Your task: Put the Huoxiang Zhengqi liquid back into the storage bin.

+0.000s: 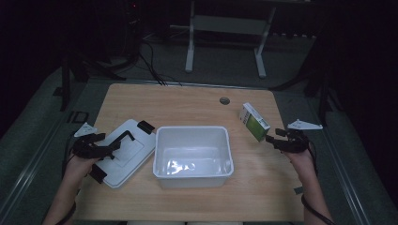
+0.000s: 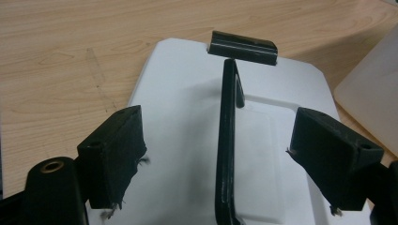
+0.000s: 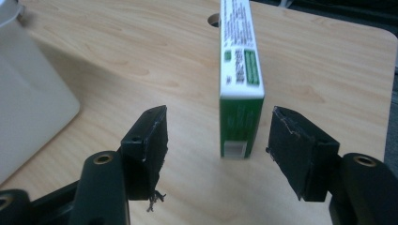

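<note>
Desk (image 1: 187,101) space was split three ways when we looked down on it: the white bin (image 1: 193,133) stood open at the middle, its lid (image 1: 136,152) lay flat just beside it on our left, and the green-and-white carton (image 1: 254,122) stood on its narrow end near the right edge, well apart from the bin. We judged that the carton was the thing to fetch, and that our right gripper (image 1: 272,139) was far the nearer to it, while our left gripper (image 1: 112,146) hovered over the lid with its jaws wide, holding nothing, the lid's black handle (image 2: 227,140) running straight away between them. In the right gripper view the carton (image 3: 240,79) rose upright directly ahead of our right gripper (image 3: 215,136), its long axis vertical and its thin edge turned toward us, sitting in the gap between the jaws but nearer the right one. Those jaws stood apart, and neither pad (image 3: 293,150) touched the card yet. We reckoned a straight closing would pinch its two broad faces.
</note>
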{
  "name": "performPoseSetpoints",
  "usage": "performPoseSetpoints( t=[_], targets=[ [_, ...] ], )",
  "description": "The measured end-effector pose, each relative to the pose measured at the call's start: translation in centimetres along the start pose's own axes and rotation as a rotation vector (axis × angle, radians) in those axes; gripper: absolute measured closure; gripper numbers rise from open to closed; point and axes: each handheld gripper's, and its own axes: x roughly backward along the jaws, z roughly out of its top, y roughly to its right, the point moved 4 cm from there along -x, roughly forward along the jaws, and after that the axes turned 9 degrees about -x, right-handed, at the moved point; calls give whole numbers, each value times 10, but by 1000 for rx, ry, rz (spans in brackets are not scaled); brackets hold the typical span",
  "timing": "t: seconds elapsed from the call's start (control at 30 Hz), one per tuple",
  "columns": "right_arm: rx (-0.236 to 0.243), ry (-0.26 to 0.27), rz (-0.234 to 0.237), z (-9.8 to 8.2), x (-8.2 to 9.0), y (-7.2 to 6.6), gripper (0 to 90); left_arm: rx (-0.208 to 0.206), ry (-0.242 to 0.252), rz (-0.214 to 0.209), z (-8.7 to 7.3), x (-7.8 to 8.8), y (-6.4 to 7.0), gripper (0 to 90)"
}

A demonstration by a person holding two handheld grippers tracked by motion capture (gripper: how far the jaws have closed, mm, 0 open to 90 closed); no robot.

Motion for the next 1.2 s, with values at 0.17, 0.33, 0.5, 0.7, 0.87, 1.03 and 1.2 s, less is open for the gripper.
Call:
performPoseSetpoints(
  t=[0.17,0.33,0.5,0.7,0.87,1.03,1.2],
  targets=[
    [12,-32,-19,17,-13,7,385,-8,17,19,-1,1,4,180],
    [19,-74,-27,33,-27,13,385,5,34,26,-4,2,6,180],
    [13,-119,-1,42,-43,14,387,0,42,32,-6,2,10,180],
    [30,-174,-4,53,-59,13,418,-1,33,25,-9,3,11,180],
    [29,-212,-21,58,-72,15,458,19,44,25,-11,5,9,180],
    [25,-257,-23,57,-84,14,500,16,35,31,-13,5,8,180],
    [25,-322,-37,53,-96,12,557,16,29,36,-14,5,8,180]
  ],
)
